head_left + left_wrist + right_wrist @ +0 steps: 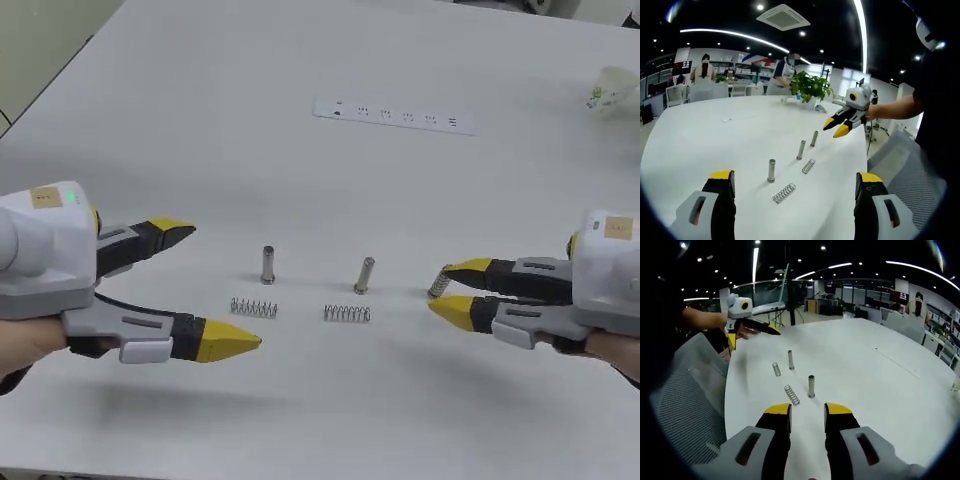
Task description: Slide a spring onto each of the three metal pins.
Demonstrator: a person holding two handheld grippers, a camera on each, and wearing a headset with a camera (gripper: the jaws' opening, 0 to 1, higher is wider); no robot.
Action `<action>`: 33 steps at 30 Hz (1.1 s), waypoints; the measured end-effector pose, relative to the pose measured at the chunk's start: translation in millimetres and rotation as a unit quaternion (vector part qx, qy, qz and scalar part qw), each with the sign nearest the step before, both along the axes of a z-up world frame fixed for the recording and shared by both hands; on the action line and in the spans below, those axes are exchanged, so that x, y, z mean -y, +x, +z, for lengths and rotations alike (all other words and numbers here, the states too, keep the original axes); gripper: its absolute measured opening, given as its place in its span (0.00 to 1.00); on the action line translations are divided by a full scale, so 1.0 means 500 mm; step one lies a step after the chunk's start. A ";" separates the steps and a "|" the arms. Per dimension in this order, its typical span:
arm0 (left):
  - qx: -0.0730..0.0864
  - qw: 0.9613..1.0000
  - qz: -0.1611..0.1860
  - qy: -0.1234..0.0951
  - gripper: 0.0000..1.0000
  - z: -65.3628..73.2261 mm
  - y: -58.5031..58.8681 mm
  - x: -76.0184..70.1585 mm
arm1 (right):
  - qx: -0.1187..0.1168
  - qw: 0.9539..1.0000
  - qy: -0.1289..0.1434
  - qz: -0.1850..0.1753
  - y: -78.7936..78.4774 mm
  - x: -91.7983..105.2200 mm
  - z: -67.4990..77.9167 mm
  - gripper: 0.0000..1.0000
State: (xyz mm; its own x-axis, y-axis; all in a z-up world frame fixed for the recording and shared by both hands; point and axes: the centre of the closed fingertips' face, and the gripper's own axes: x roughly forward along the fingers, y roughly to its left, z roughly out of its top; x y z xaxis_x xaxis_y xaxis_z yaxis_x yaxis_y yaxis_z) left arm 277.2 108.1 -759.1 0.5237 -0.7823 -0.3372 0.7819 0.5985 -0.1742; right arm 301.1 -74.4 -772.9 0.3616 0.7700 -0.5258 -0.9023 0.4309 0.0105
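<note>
Left gripper (225,286): jaws wide apart, empty. Right gripper (808,410): jaws slightly apart, empty. I see left pin (268,264) and middle pin (364,275) upright and bare. Left spring (254,308) and middle spring (347,314) lie just beside them. Third pin (814,138) wears a spring.

White table (300,60) in open office (ceiling lights (760,7)).

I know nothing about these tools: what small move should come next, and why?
Probably lower the open left gripper over the nearest spring and close its fingers on it. The left pin and middle pin stand bare, and that spring lies loose beside the left pin.
</note>
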 end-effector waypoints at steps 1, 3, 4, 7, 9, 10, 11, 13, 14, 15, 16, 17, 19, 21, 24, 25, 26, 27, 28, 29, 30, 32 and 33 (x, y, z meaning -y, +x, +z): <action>0.000 1.000 -0.001 0.000 0.98 0.000 -0.001 0.001 | 0.001 1.000 -0.001 0.004 -0.001 -0.004 0.000 0.24; -0.001 1.000 -0.001 -0.001 0.98 0.000 -0.002 0.002 | 0.001 1.000 -0.005 0.012 -0.003 -0.014 -0.001 0.24; -0.001 1.000 -0.002 0.000 0.98 -0.001 -0.002 0.002 | 0.002 1.000 -0.010 0.020 -0.005 -0.020 -0.003 0.24; -0.001 1.000 -0.002 -0.001 0.98 -0.001 -0.003 0.002 | 0.005 0.999 -0.018 0.038 -0.007 -0.036 -0.006 0.24; -0.002 1.000 -0.001 -0.001 0.98 -0.002 -0.003 0.001 | 0.006 0.999 -0.024 0.048 -0.007 -0.046 -0.008 0.23; -0.002 1.000 0.000 -0.001 0.98 -0.002 -0.003 0.000 | 0.009 0.998 -0.028 0.055 -0.008 -0.050 -0.010 0.23; -0.001 1.000 0.000 -0.002 0.98 -0.002 -0.002 -0.001 | 0.008 0.998 -0.032 0.059 -0.009 -0.056 -0.012 0.23; -0.001 1.000 0.002 -0.002 0.98 -0.001 -0.002 -0.002 | 0.011 0.997 -0.035 0.070 -0.011 -0.067 -0.012 0.23; -0.001 1.000 0.002 -0.002 0.98 -0.001 -0.002 -0.003 | 0.010 0.997 -0.037 0.072 -0.012 -0.071 -0.013 0.23; -0.001 1.000 0.002 -0.001 0.98 -0.002 -0.002 -0.004 | 0.010 0.996 -0.042 0.079 -0.013 -0.077 -0.015 0.23; -0.002 1.000 0.003 -0.001 0.98 -0.002 -0.003 -0.004 | 0.011 0.996 -0.043 0.081 -0.013 -0.079 -0.015 0.22; -0.002 1.000 0.003 -0.001 0.98 -0.003 -0.003 -0.004 | 0.011 0.995 -0.045 0.084 -0.013 -0.084 -0.016 0.22; -0.002 1.000 0.002 -0.001 0.98 -0.004 -0.004 -0.003 | 0.010 0.995 -0.047 0.091 -0.013 -0.097 -0.019 0.22; -0.003 1.000 0.001 -0.002 0.98 -0.004 -0.005 -0.001 | 0.009 0.994 -0.047 0.096 -0.013 -0.107 -0.022 0.22; -0.002 1.000 0.001 -0.003 0.98 -0.003 -0.004 -0.001 | 0.007 0.994 -0.047 0.103 -0.011 -0.119 -0.029 0.21; -0.002 1.000 0.001 -0.004 0.98 -0.003 -0.003 -0.001 | 0.004 0.993 -0.050 0.106 -0.011 -0.124 -0.034 0.21; -0.002 1.000 0.001 -0.003 0.98 -0.002 -0.003 -0.002 | 0.003 0.993 -0.052 0.108 -0.011 -0.126 -0.037 0.21; -0.001 1.000 0.001 -0.003 0.98 -0.002 -0.002 -0.002 | 0.003 0.993 -0.051 0.110 -0.011 -0.128 -0.040 0.21; -0.002 1.000 0.001 -0.003 0.98 -0.002 -0.002 -0.002 | 0.000 0.992 -0.053 0.113 -0.013 -0.132 -0.045 0.21; -0.002 1.000 0.001 -0.003 0.98 -0.002 -0.002 -0.003 | -0.003 0.992 -0.054 0.115 -0.013 -0.134 -0.049 0.21; -0.002 1.000 0.002 -0.003 0.98 -0.003 -0.002 -0.003 | -0.005 0.991 -0.058 0.118 -0.014 -0.136 -0.056 0.20; -0.002 1.000 0.002 -0.002 0.98 -0.003 -0.002 -0.004 | -0.008 0.991 -0.063 0.121 -0.016 -0.138 -0.065 0.20; -0.002 1.000 0.002 -0.002 0.98 -0.004 -0.001 -0.004 | -0.010 0.990 -0.066 0.123 -0.017 -0.139 -0.071 0.20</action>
State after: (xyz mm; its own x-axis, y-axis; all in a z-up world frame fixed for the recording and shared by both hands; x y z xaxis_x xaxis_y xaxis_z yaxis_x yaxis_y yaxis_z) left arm 276.5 110.2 -761.0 0.5257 -0.7814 -0.3363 0.7784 0.6013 -0.1802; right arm 292.7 -5.0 -808.4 0.1596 0.7579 -0.6326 -0.9804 0.1965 -0.0120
